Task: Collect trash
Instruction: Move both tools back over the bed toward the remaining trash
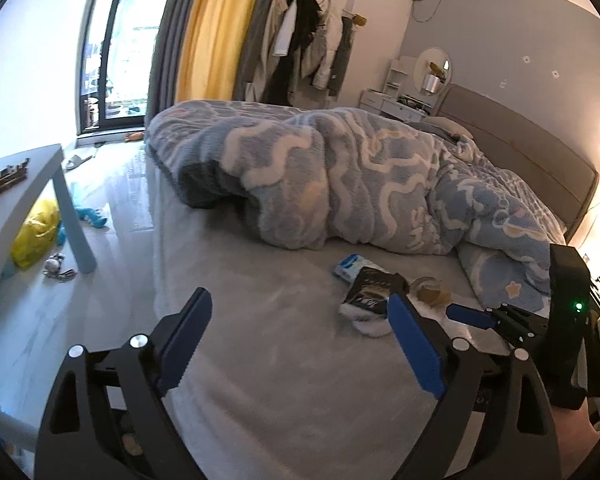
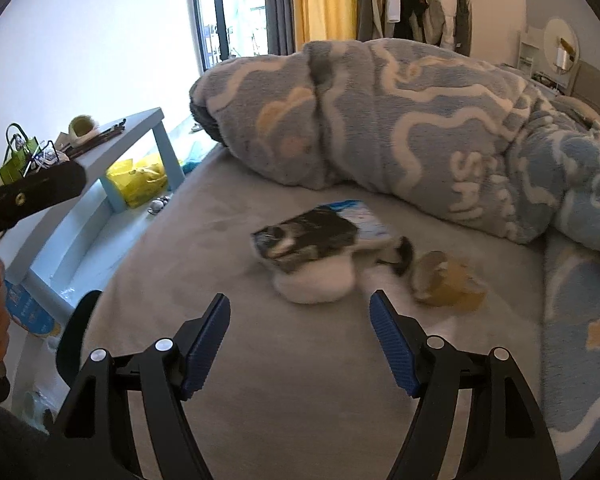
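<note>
Trash lies on the grey bed sheet (image 2: 260, 360): a dark snack wrapper (image 2: 306, 238) on a white crumpled tissue (image 2: 316, 284), a blue-white packet (image 2: 360, 218) behind it, and a tan crumpled cup (image 2: 446, 278) to the right. My right gripper (image 2: 300, 336) is open and empty, just short of the tissue. My left gripper (image 1: 300, 340) is open and empty over the sheet; the wrapper (image 1: 370, 290), the packet (image 1: 348, 264) and the cup (image 1: 430, 290) lie by its right finger. The right gripper's blue finger (image 1: 470, 316) shows there at right.
A bunched blue-and-white blanket (image 1: 360, 172) covers the bed behind the trash. A light blue side table (image 2: 112, 152) with clutter stands left of the bed, a yellow bag (image 2: 140, 180) under it. Toys lie on the floor (image 1: 112, 184). A bed headboard (image 1: 520, 140) is at right.
</note>
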Available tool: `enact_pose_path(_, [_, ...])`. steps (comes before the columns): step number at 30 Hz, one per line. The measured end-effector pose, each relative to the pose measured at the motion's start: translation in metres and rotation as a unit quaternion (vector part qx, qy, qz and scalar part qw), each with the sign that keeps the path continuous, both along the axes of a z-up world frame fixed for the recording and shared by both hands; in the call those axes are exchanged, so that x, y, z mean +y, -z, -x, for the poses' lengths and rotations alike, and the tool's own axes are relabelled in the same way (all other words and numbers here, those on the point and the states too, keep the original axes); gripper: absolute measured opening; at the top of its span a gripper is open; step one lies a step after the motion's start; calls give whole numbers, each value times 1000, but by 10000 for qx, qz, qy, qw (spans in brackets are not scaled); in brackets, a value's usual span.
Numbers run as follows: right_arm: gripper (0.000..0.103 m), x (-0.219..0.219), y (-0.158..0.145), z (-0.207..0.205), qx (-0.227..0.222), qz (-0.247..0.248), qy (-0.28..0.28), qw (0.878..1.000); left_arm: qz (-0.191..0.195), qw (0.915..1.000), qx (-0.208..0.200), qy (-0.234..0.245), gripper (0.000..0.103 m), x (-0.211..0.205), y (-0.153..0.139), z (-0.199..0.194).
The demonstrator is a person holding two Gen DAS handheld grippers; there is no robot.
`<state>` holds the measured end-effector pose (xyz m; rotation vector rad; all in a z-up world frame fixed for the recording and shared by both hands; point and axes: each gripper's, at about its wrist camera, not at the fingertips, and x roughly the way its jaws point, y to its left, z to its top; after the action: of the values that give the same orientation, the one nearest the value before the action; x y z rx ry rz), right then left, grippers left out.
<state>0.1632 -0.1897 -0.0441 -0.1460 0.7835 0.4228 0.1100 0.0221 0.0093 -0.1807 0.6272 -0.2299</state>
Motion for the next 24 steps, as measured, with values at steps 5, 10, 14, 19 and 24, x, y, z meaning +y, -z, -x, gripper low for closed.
enact_pose_path(5, [73,-25,1,-3,-9,68,104,9999,2,9998,27,186,94,-21,8,-16])
enact_pose_path(10, [73,-48,8,-9,121,115,205,9997,94,9992,215,329,94,-37,22,-35])
enact_pose_path(14, [73,-61,12,-12,227,137,234,9994,89,9985,291,453,94,-49,29,-46])
enact_pose_path(19, [62,-72,25,-16,540,132,232,9982,-74,9977,303,601,94,-67,38,-59])
enact_pose_path(24, [53,-79,38,-18,770,204,200,9966,35,9969,373,689,94,-75,44,-71])
